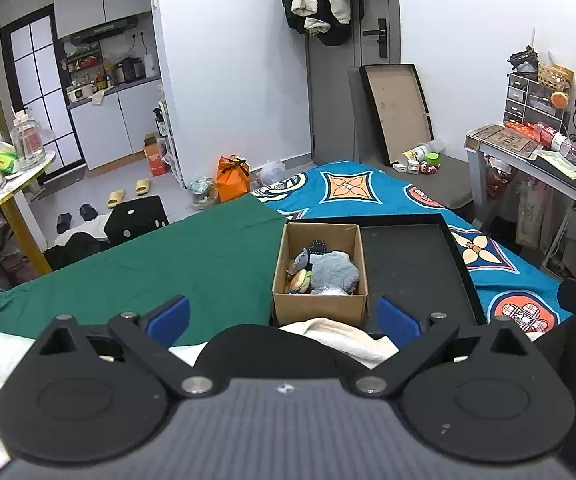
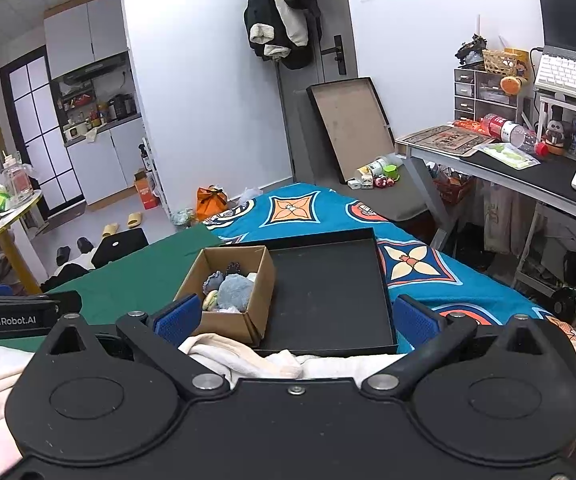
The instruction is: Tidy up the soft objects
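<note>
Left gripper and right gripper: blue pads spread wide, both empty, held back over cream blanket. Beyond: small brown cardboard box inside shallow black tray, holding grey plush and other small soft toys, exact count unclear. Tray floor bare. Fits either toys just packed or about to be unloaded; stage unsettled.

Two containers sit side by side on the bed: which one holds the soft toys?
The brown cardboard box, on the left, holds the plush toys. The shallow black tray touching its right side is empty.
</note>
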Available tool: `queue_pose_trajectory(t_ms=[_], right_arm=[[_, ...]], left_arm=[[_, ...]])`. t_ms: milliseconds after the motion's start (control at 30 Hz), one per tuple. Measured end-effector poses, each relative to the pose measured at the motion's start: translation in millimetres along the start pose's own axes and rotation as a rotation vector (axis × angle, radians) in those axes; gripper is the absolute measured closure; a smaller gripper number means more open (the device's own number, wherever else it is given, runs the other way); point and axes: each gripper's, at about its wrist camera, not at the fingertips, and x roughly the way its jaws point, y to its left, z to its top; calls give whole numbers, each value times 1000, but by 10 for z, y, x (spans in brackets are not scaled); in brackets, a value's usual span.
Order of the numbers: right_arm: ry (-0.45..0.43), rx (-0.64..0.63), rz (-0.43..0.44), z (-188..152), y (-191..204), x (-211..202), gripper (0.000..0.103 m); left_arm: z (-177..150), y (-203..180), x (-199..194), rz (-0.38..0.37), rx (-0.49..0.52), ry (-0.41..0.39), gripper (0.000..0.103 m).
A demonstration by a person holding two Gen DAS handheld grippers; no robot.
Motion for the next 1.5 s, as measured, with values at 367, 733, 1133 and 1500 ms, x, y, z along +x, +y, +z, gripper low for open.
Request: queue_pose_trajectory(t_ms=[367,733,1133,1500], right_arm=[[-2,15,-9,5,-33,-11,0],[5,8,-10,8,-33,9,0],[-2,8,-11,9,-24,-2,0],[-10,-15,-36,3,1,15,0]], left_arm=[[-1,-8,3,-8,-11,2,4],[-2,20,-32,-3,-11,-4,4],[10,36,-13,-3,-6,1,4],[-3,34,10,-7,-7,9,4]])
